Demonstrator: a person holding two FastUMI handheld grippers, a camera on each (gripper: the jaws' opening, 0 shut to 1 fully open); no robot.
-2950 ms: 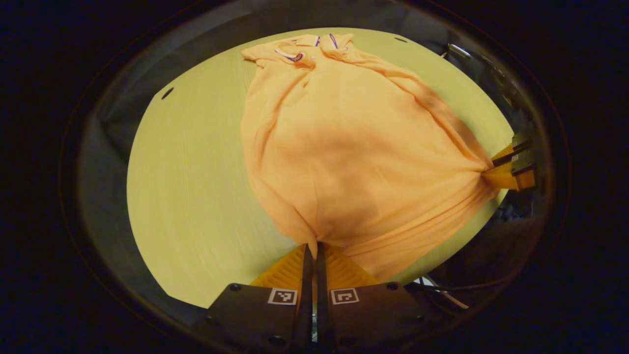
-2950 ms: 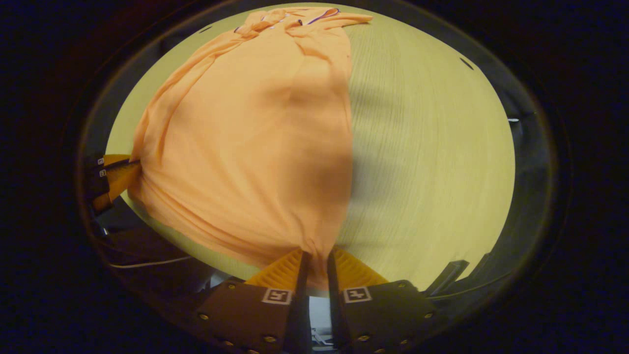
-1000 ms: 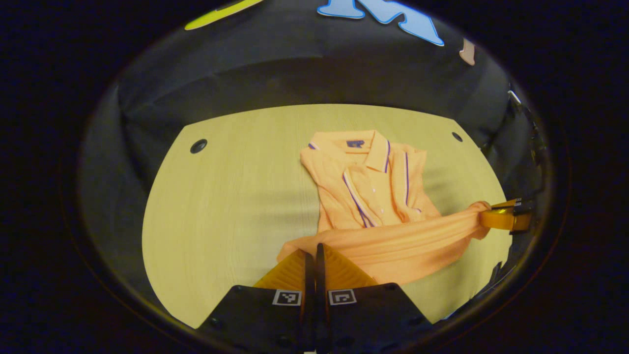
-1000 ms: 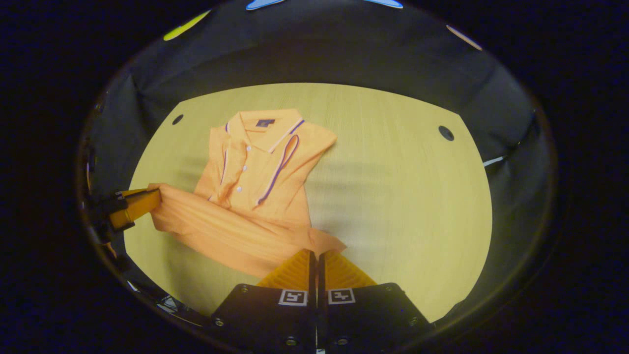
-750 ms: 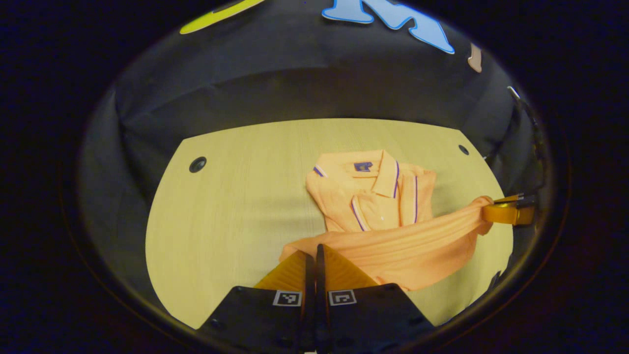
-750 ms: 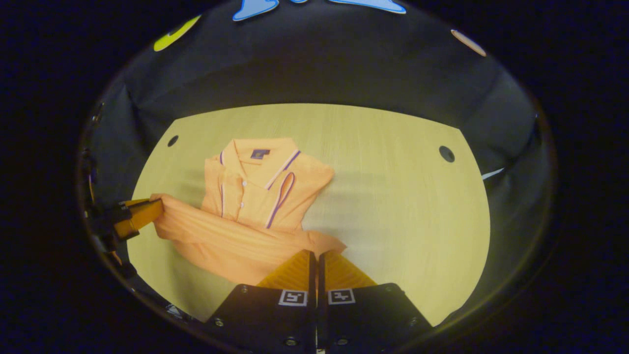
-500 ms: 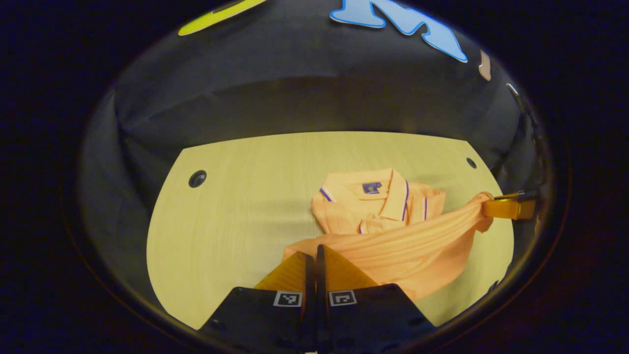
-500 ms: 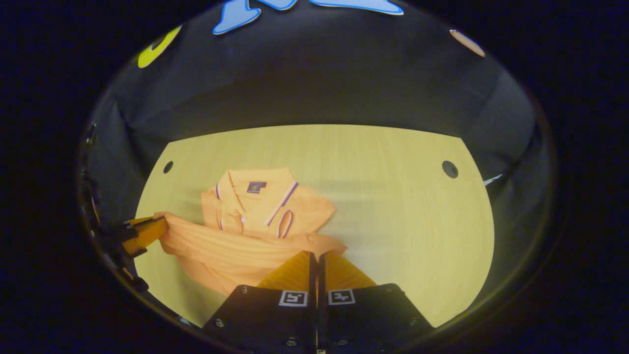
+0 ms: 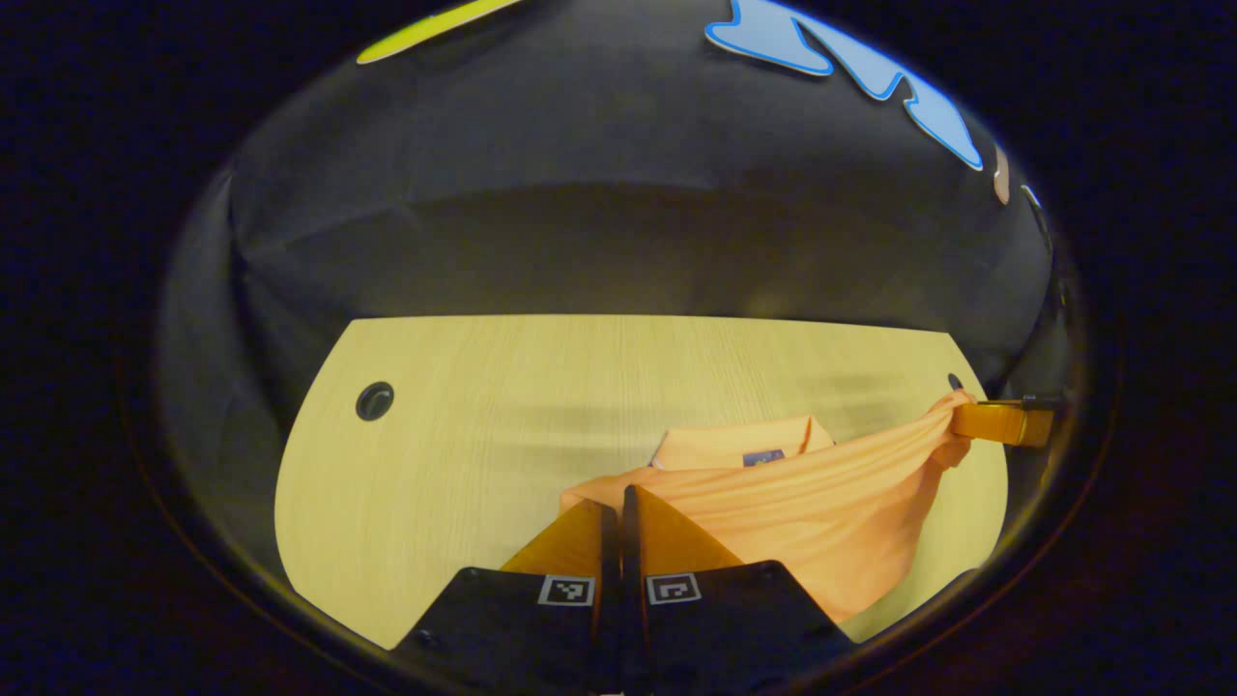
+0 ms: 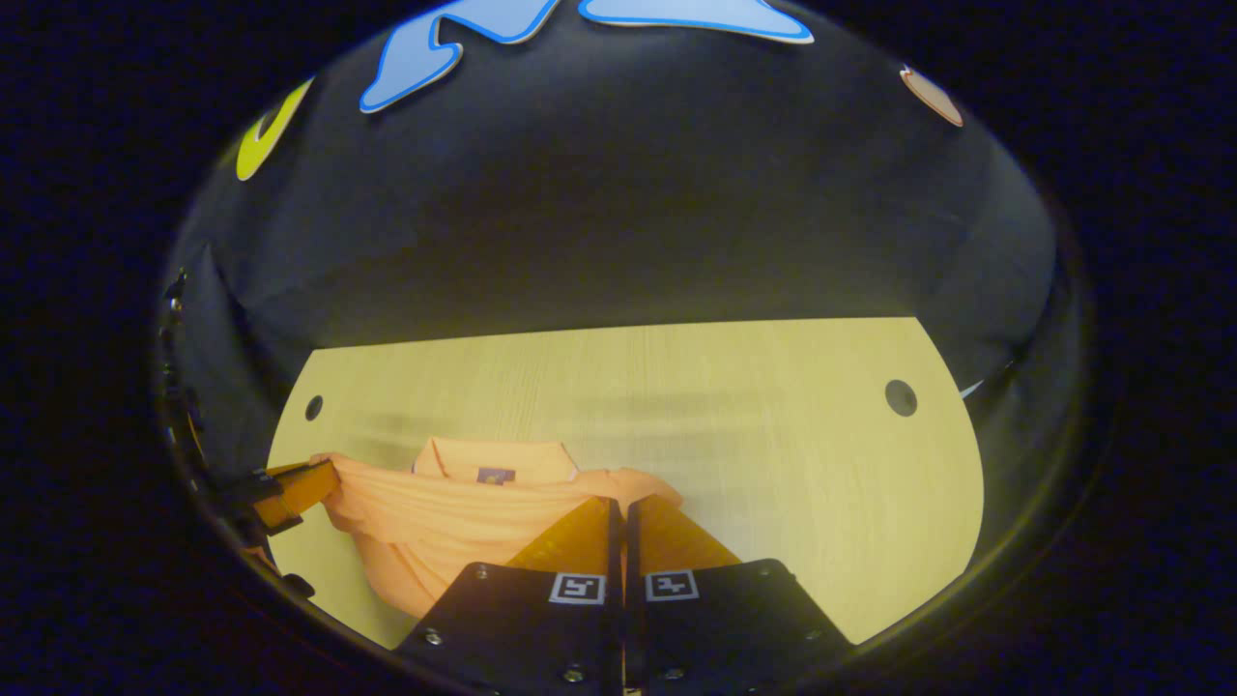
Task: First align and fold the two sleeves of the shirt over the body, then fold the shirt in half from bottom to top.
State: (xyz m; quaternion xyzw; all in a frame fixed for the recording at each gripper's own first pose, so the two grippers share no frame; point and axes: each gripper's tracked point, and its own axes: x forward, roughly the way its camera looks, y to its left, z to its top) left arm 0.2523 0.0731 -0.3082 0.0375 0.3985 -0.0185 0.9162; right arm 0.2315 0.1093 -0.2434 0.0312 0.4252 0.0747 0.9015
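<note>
An orange polo shirt (image 9: 812, 507) lies on the pale wooden table (image 9: 464, 416). Its bottom hem is lifted and stretched as a band between my two grippers. The hem hangs just short of the collar (image 9: 744, 447), whose back still shows behind it. My left gripper (image 9: 613, 498) is shut on the hem's left corner. My right gripper (image 9: 1000, 422), at the far right of the left gripper view, pinches the other corner. In the right gripper view, my right gripper (image 10: 618, 507) is shut on the hem of the shirt (image 10: 445, 522), with the left gripper (image 10: 295, 491) at the far left.
The table has round cable holes near its far corners (image 9: 374, 400) (image 10: 901, 397). The booth's black cloth wall (image 10: 618, 222) rises right behind the table's far edge. Bare wood lies to the left of the shirt in the left gripper view and to its right (image 10: 773, 454) in the right gripper view.
Both grippers have carried the hem up and forward over the shirt's body. The buttoned front and folded sleeves, seen a second ago, are now covered up to the collar.
</note>
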